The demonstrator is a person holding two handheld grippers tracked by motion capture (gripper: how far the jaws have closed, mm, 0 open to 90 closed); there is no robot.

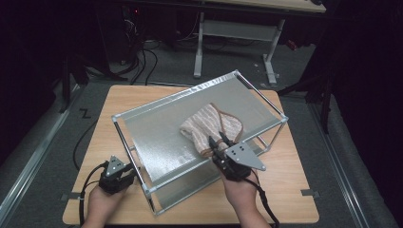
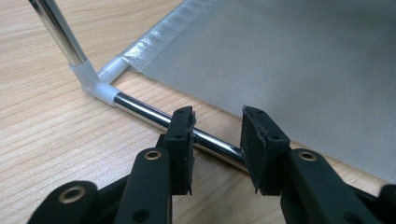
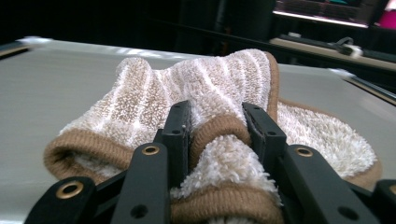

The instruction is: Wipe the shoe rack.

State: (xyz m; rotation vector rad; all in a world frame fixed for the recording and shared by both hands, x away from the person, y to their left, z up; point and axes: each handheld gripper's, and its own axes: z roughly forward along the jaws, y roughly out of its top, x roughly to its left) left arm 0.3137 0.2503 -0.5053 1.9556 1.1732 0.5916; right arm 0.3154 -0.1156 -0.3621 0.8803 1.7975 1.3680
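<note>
The towel point(image 1: 209, 127) lies crumpled on the grey mesh top of the rack point(image 1: 157, 142), toward its right half, and the rack stands on the wooden table point(image 1: 285, 190); in the right gripper view the towel point(image 3: 219, 93) is a soft terry cloth, pale stripes with a brown bound hem, folded over itself into loose humps. I judge it light and limp; it will sag and unfold when lifted, and the pile gives the pads plenty of friction, so slipping is not my worry. The bound hem is the firmest part, and that is where I would take it. My right hand-held gripper point(image 3: 217, 126) has its jaws partly closed around a fold of hem and pile, the cloth filling the gap; I read that as a grip on the towel. My left hand-held gripper point(image 2: 217, 140) sits at the rack's near left corner, jaws partly open astride the chrome bar point(image 2: 144, 109) by the white corner joint point(image 2: 95, 81); the pads stand clear of the bar, so I hold nothing there; the bar is hard and smooth, likely slippery.
</note>
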